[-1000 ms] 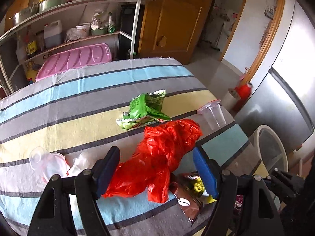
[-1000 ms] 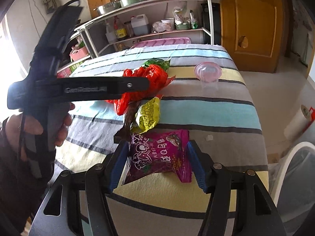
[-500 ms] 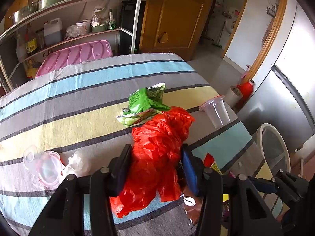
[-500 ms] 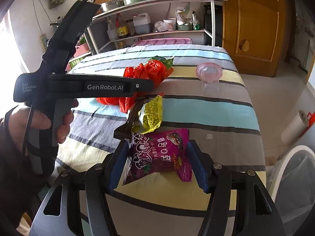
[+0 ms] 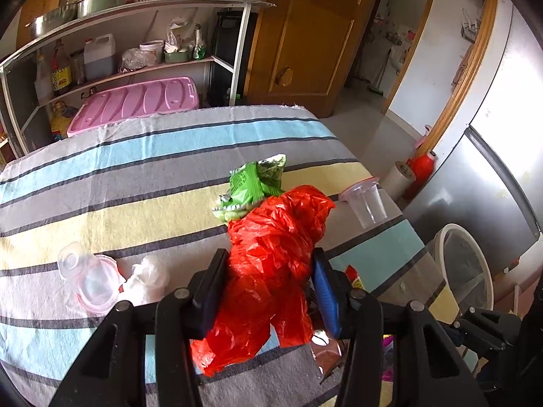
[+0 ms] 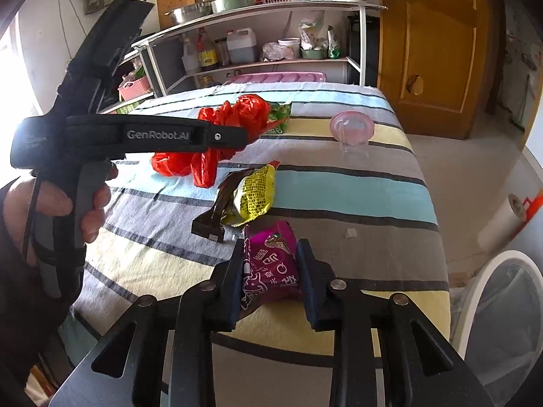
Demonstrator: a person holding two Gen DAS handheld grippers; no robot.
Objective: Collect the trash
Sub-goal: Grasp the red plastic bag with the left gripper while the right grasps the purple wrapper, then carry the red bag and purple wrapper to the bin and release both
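Note:
On the striped tablecloth (image 5: 135,176), my left gripper (image 5: 268,257) is shut on a crumpled red plastic bag (image 5: 278,230), which bulges up between its pads. A green snack packet (image 5: 254,186) lies just beyond the bag. My right gripper (image 6: 271,247) is closing its jaws on a purple snack packet (image 6: 271,264), and the pads squeeze its sides near the table's front edge. A yellow packet (image 6: 253,193) and a dark brown wrapper (image 6: 217,210) lie just past it. The red bag (image 6: 237,115) also shows further back in the right wrist view.
A clear cup with a pink lid (image 5: 364,203) stands near the table's right edge. Another lidded cup (image 5: 91,278) and crumpled clear plastic (image 5: 147,276) lie at the left. A white-rimmed bin (image 6: 502,305) stands on the floor to the right. A person's hand (image 6: 51,200) holds the left tool.
The left jaws came together on the red bag and lifted it slightly. The right jaws, wide around the purple packet before, have now pinched it.

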